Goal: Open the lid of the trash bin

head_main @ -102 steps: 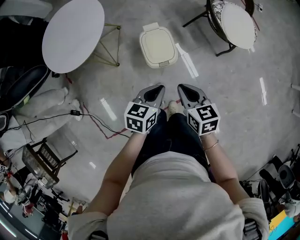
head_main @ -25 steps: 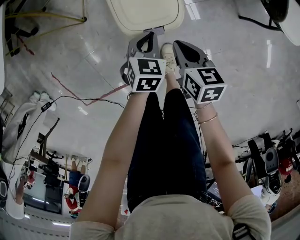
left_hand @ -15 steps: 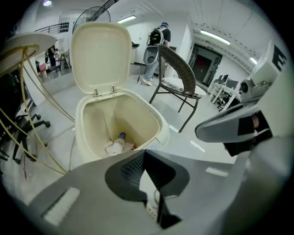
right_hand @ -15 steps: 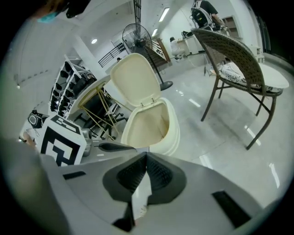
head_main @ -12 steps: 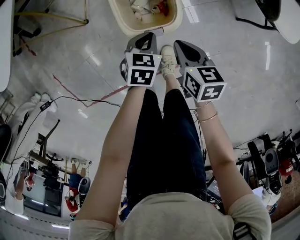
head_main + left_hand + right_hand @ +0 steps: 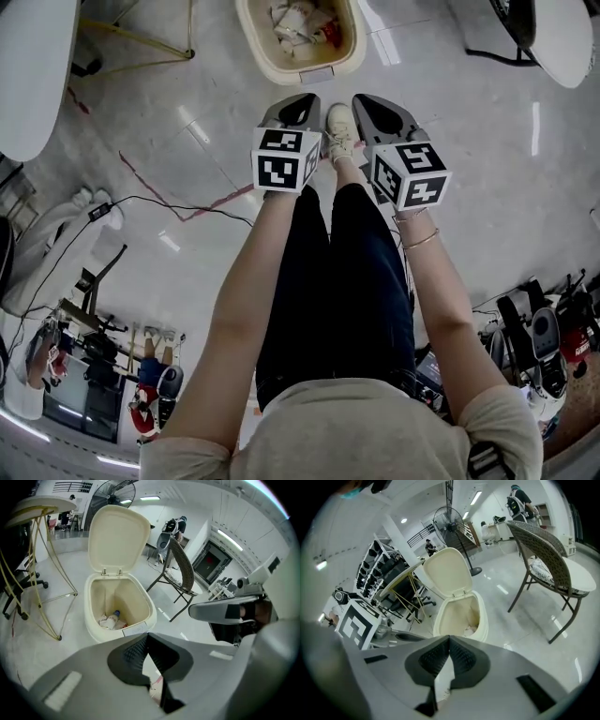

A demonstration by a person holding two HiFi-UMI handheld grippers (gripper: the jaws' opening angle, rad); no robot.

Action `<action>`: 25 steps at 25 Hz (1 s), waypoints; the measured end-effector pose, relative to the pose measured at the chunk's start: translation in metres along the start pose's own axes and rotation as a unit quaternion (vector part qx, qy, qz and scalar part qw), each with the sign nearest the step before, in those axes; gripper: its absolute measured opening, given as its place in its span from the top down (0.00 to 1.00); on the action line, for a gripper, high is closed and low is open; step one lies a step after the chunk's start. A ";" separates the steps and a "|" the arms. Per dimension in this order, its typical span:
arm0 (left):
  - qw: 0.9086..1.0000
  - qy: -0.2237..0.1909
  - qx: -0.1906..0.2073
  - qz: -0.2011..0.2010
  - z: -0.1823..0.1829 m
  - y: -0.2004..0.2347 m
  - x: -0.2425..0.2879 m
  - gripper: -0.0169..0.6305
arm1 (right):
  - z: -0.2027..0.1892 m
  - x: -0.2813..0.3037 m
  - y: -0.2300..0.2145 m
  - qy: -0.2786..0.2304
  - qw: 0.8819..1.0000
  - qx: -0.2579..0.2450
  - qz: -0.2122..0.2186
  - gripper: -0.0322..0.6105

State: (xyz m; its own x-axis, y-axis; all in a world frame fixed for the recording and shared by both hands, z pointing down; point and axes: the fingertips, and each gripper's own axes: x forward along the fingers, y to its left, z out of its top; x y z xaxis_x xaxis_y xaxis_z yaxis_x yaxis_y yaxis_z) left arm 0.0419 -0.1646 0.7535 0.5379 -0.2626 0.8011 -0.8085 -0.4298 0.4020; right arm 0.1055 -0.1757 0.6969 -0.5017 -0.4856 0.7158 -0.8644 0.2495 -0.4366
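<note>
A cream pedal trash bin [image 6: 300, 37] [image 6: 119, 606] [image 6: 461, 618] stands on the floor ahead of me. Its lid [image 6: 119, 538] [image 6: 447, 576] is swung up and stands upright behind the opening. Crumpled paper and a small bottle [image 6: 110, 619] lie at the bottom. The person's light shoe [image 6: 339, 124] rests by the pedal at the bin's front. My left gripper [image 6: 298, 105] [image 6: 146, 637] and right gripper [image 6: 367, 105] [image 6: 449, 641] hover side by side short of the bin. Both have their jaws together with nothing between them.
A round white table [image 6: 33, 66] on thin yellow legs [image 6: 44, 588] stands left of the bin. A wicker chair [image 6: 548, 573] [image 6: 180, 576] sits to the right. A red line and a black cable [image 6: 169, 202] cross the floor at left. A fan [image 6: 447, 520] stands behind.
The bin's lid, closed one second ago, has swung up and the rubbish inside shows. The grippers and the view have drawn back slightly from the bin.
</note>
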 end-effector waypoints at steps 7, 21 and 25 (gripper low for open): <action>0.998 -0.057 0.020 -0.022 0.036 -0.020 -0.064 0.97 | 0.024 -0.036 0.034 -0.009 1.000 -0.024 0.010 0.94; 0.989 -0.117 0.003 -0.088 0.107 -0.088 -0.188 0.97 | 0.109 -0.139 0.106 -0.052 0.997 -0.064 0.008 0.94; 0.984 -0.154 0.007 -0.088 0.130 -0.097 -0.220 0.97 | 0.139 -0.163 0.123 -0.085 0.994 -0.062 0.014 0.94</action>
State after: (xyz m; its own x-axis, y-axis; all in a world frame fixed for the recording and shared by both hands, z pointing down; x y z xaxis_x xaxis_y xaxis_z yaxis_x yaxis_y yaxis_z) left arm 0.0330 -0.1771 0.4808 0.7174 -0.4322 0.5464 -0.6947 -0.5028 0.5144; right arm 0.0850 -0.1823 0.4510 -0.5215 -0.6090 0.5976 -0.8531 0.3614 -0.3762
